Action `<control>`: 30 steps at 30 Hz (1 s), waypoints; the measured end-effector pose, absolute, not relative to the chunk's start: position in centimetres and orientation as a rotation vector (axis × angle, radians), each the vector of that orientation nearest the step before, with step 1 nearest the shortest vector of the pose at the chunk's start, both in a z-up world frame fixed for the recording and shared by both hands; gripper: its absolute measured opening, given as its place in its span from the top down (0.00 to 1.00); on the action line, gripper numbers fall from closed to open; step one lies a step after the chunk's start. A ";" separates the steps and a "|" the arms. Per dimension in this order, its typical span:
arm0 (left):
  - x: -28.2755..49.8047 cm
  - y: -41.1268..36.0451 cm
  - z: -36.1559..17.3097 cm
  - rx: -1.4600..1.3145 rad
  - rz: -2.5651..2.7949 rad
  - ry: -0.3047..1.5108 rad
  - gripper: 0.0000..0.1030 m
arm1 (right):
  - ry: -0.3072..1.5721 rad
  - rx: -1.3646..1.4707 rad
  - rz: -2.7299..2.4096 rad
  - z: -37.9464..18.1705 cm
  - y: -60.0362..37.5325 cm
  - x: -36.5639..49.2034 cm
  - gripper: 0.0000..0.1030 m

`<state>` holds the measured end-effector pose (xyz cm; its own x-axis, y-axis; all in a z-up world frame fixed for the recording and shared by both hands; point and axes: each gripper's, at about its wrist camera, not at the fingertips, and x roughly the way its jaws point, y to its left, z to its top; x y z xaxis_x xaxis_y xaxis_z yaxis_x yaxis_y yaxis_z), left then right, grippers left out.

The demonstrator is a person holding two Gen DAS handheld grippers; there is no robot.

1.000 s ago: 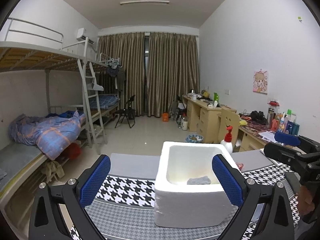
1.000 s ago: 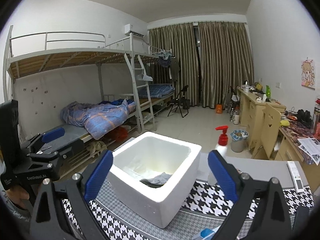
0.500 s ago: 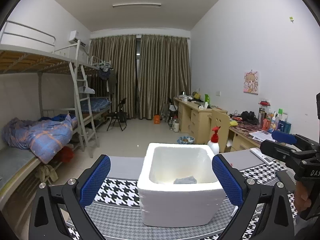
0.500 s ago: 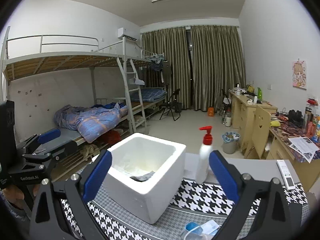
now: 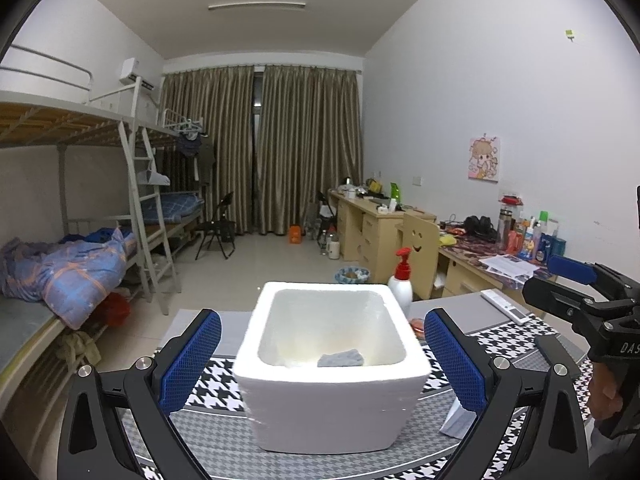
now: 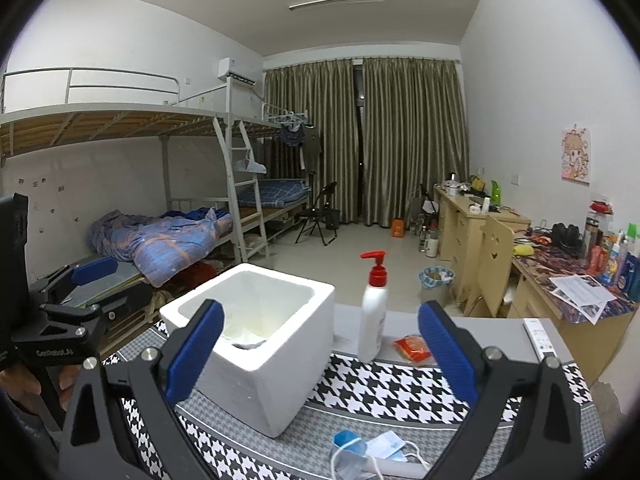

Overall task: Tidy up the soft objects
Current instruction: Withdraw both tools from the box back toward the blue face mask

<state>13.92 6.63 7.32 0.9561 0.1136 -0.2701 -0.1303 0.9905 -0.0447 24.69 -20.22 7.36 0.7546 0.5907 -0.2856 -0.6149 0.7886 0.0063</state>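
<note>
Left hand-held gripper (image 5: 322, 358) is hovering over the desk (image 5: 224, 436) with jaws spread wide and holding nothing; the foam box (image 5: 332, 396) is sitting between its fingers in view, not touched. A grey cloth (image 5: 341, 359) is lying on the box floor, toward the near wall. Right of the box, a pump bottle (image 6: 373, 320) is standing just beside it, and a red packet (image 6: 414, 349) is lying near the bottle's base. Right hand-held gripper (image 6: 316, 354) is likewise standing open and empty. A face mask (image 6: 374, 452) is lying on the desk at the near edge, below this gripper. Judgement: the mask appears to be the next soft item. Recommend lowering the right gripper onto the bunched fabric, not the thin ear loops, closing fully, then lifting clear of the box rim before releasing inside.
</note>
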 end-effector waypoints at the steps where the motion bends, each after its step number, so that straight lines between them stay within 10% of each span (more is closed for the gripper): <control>1: 14.0 6.4 7.3 -0.062 0.117 0.273 0.01 | 0.280 -0.088 0.653 7.4 -20.4 24.7 0.03; 30: 15.2 1.0 5.7 -0.039 -0.030 0.329 0.01 | 0.297 -0.085 0.561 6.5 -25.5 24.2 0.03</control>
<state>15.17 0.96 5.73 0.9459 -0.0359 -0.3224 0.0230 0.9988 -0.0436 24.22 -25.52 6.50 0.8052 0.5111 -0.3007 -0.5357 0.8444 0.0009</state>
